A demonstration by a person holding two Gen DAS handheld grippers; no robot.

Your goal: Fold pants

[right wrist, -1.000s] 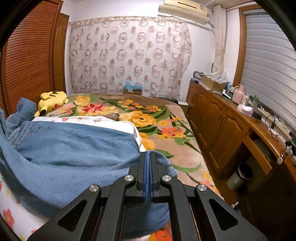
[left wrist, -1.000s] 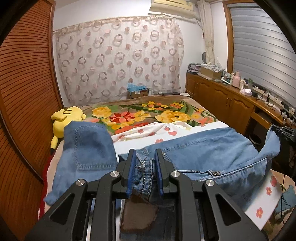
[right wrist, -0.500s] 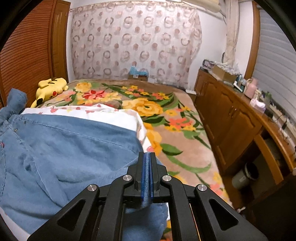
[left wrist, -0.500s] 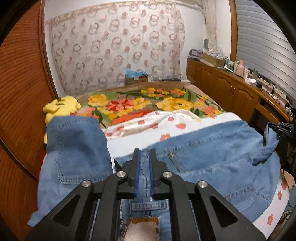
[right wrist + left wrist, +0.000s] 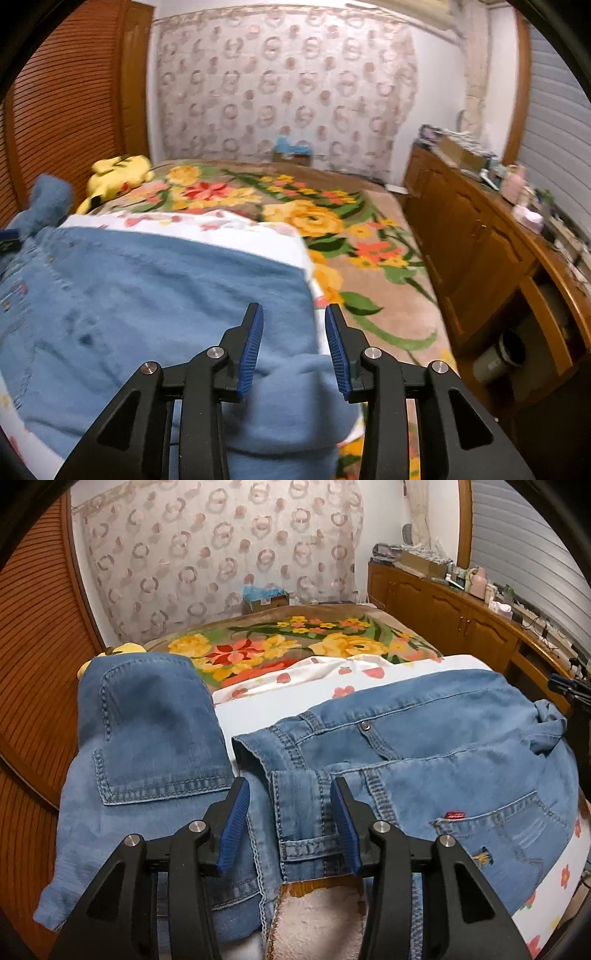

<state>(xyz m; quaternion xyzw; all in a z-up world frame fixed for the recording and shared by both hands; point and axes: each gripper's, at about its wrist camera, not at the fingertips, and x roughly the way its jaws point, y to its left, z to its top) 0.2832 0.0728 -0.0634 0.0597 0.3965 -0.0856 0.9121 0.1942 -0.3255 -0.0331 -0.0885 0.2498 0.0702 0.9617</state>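
Note:
Blue denim pants (image 5: 424,760) lie across a white flowered sheet (image 5: 343,686) on the bed. In the left wrist view the waistband with a belt loop (image 5: 299,812) lies between the fingers of my left gripper (image 5: 290,823), which is open and holds nothing. A back-pocket flap (image 5: 147,731) stands up at the left. In the right wrist view the pants (image 5: 155,295) spread to the left, and a bunched leg end (image 5: 291,391) lies under my right gripper (image 5: 293,347), which is open.
A floral blanket (image 5: 332,221) covers the far half of the bed. A yellow plush toy (image 5: 118,173) lies at the far left by the slatted wooden doors (image 5: 66,107). A wooden cabinet (image 5: 480,236) with clutter runs along the right. A patterned curtain (image 5: 221,554) hangs behind.
Both grippers have opened and let go of the pants: the left released the waistband, the right released the leg end. The pants have settled flat on the bed.

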